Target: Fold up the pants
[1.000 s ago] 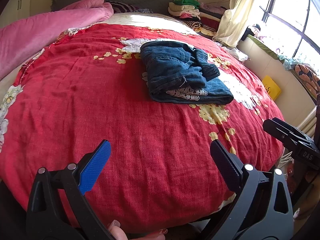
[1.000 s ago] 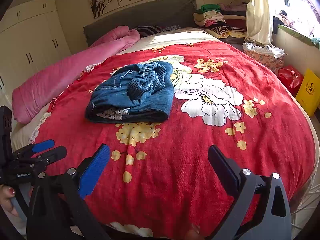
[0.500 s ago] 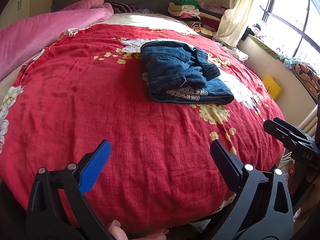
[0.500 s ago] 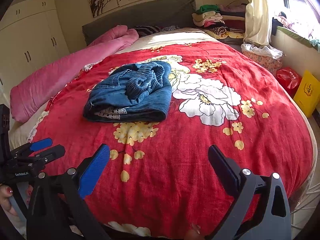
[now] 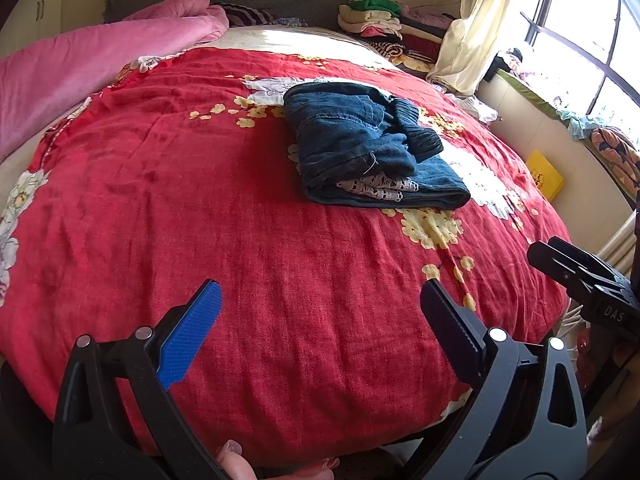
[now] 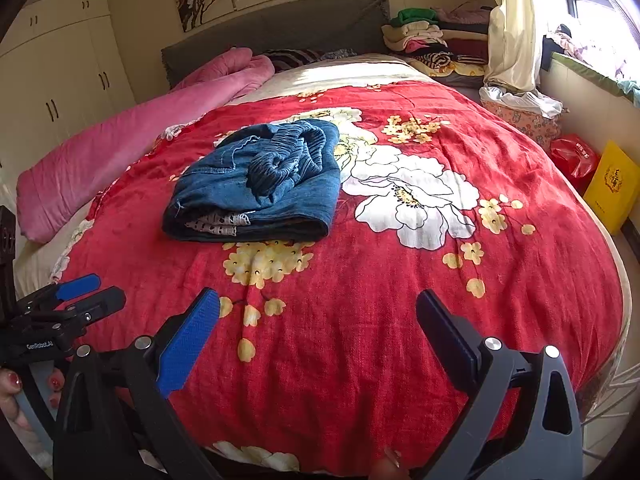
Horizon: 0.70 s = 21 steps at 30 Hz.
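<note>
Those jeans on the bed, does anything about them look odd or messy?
The jeans are folded, but a ribbed cuff lies bunched on top and patterned lining pokes out at the near edge. Both claws are open, clear of them.

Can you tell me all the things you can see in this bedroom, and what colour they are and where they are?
pants: one, blue denim, folded in a bundle on the middle of the bed
blanket: one, red with white and yellow flowers, spread over the bed
quilt: one, pink, rolled along the bed's left side
headboard: one, grey, at the far end
clothes pile: one stack, green, cream and pink, beside the headboard
curtain: one, cream, by the window
bag: one, yellow, on the floor at right
wardrobe: one, cream, left wall
left tongs: open, empty, above the near edge of the bed
right tongs: open, empty, above the near edge of the bed
</note>
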### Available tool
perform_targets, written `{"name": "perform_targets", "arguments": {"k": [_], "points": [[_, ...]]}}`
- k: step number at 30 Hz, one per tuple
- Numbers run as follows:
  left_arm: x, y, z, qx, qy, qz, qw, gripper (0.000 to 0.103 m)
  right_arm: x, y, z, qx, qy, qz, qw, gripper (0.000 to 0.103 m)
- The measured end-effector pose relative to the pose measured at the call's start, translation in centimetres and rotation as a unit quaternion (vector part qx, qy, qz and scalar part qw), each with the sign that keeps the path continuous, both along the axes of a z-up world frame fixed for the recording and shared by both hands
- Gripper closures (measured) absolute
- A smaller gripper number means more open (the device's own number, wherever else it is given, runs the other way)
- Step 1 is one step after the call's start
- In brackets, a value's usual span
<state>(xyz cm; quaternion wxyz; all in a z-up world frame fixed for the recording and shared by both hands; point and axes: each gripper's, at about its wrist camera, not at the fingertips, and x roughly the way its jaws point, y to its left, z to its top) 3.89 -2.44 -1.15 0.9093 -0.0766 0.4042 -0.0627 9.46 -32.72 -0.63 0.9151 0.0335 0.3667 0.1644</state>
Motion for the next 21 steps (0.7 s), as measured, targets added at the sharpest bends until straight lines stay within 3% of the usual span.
{"name": "perform_targets", "arguments": {"k": [21], "points": [[-0.01, -0.25, -0.03, 0.019, 0.004, -0.001, 0.9998, 0.01, 0.05, -0.15, 0.0, -0.004, 0.0, -0.001, 1.0, 0.005]]}}
